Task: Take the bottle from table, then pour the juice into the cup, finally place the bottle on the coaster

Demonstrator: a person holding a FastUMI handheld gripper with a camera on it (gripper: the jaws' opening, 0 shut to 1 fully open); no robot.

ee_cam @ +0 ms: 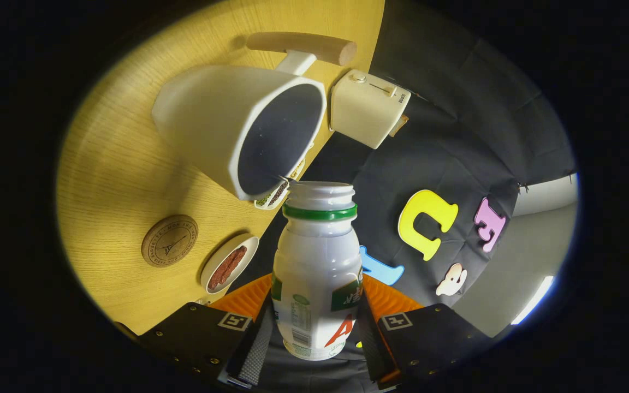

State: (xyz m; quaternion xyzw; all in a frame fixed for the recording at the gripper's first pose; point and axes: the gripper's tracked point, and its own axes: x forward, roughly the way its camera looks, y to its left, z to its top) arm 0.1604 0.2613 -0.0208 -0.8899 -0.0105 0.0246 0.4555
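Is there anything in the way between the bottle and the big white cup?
Nothing visible is. The claw is shut on the bottle, and the bottle's open mouth sits right beside the rim of the cup. The little dishes lie on the table, off that path.

White bottle (317, 273) with green neck ring, uncapped, held between the fingers, its mouth just beside the rim of the white wooden-handled cup (238, 128) ahead; round brown coaster (170, 240) lies beyond, well apart
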